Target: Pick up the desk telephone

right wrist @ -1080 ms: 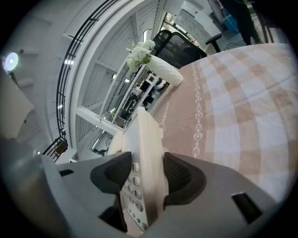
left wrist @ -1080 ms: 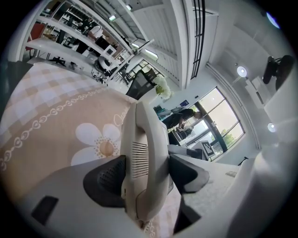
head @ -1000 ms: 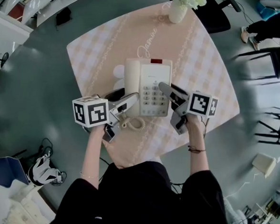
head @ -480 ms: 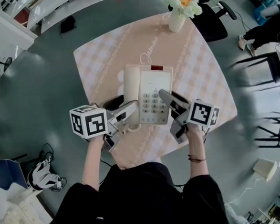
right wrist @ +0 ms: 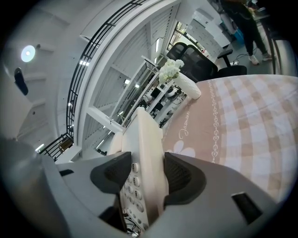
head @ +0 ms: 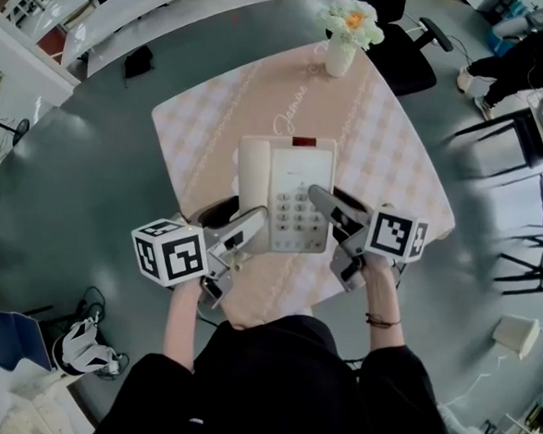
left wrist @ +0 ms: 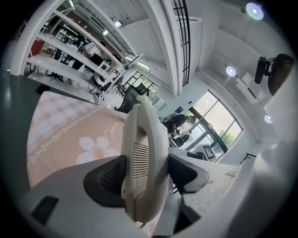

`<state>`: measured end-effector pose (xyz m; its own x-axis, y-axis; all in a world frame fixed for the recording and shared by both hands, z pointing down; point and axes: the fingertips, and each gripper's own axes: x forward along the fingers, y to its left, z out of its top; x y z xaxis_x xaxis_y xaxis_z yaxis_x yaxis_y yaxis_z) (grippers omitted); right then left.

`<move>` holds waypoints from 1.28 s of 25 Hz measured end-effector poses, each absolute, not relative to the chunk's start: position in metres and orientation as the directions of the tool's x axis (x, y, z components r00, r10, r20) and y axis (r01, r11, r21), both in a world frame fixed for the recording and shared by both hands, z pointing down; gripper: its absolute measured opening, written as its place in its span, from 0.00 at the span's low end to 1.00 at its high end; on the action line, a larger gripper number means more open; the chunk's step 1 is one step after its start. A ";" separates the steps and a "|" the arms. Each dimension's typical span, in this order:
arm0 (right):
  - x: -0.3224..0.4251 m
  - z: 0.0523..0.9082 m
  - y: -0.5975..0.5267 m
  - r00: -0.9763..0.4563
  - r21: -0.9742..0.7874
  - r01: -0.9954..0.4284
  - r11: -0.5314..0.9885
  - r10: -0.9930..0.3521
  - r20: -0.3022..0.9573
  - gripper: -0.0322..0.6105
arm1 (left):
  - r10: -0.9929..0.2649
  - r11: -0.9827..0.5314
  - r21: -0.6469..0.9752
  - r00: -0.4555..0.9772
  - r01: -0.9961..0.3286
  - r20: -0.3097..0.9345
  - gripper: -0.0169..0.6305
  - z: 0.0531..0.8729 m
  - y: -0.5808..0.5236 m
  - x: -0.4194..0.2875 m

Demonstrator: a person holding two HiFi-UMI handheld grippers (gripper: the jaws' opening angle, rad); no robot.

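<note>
Both grippers are clamped on. The left gripper (head: 250,227) squeezes the handset side of the desk telephone (head: 287,189). The right gripper (head: 330,209) pinches the keypad edge. Each pair of jaws is closed only as far as the plastic between its pads allows. Compared with a second ago, the phone looms larger against the checked tablecloth (head: 396,164) beneath our grippers, so we judge it has lifted clear. The vase (head: 340,54) stands well beyond the jaws. From here we only need to hold it level.
</note>
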<state>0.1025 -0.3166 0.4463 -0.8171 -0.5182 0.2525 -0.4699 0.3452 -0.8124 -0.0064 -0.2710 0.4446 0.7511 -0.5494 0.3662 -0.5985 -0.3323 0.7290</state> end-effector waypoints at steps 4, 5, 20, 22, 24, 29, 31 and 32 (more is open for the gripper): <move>0.102 0.436 -0.309 -0.816 -0.806 -0.473 0.356 -0.521 0.249 0.38 | -0.565 -0.339 0.722 0.744 -0.603 0.356 0.46 0.434 -0.263 -0.009; 0.101 0.433 -0.307 -0.818 -0.804 -0.472 0.362 -0.520 0.245 0.38 | -0.568 -0.341 0.721 0.743 -0.604 0.354 0.46 0.432 -0.261 -0.010; 0.096 0.396 -0.287 -0.820 -0.753 -0.489 0.439 -0.525 0.227 0.38 | -0.610 -0.360 0.703 0.725 -0.614 0.320 0.46 0.400 -0.236 -0.014; 0.095 0.391 -0.285 -0.823 -0.749 -0.487 0.449 -0.523 0.221 0.38 | -0.617 -0.360 0.702 0.721 -0.615 0.316 0.46 0.396 -0.233 -0.015; 0.093 0.387 -0.282 -0.826 -0.745 -0.484 0.459 -0.521 0.215 0.38 | -0.619 -0.361 0.700 0.720 -0.616 0.313 0.46 0.394 -0.230 -0.017; 0.091 0.380 -0.278 -0.835 -0.747 -0.469 0.471 -0.513 0.200 0.38 | -0.627 -0.367 0.687 0.712 -0.627 0.316 0.46 0.386 -0.226 -0.019; 0.091 0.380 -0.277 -0.837 -0.750 -0.463 0.473 -0.512 0.193 0.38 | -0.630 -0.369 0.681 0.709 -0.633 0.318 0.46 0.385 -0.226 -0.019; 0.091 0.381 -0.276 -0.837 -0.751 -0.461 0.473 -0.513 0.191 0.38 | -0.631 -0.369 0.678 0.707 -0.635 0.318 0.46 0.385 -0.226 -0.020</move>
<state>0.0906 -0.2761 0.3809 -0.8369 -0.5130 0.1909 -0.4611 0.4727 -0.7510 -0.0199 -0.2258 0.3845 0.7071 -0.6314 0.3184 -0.6352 -0.3694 0.6783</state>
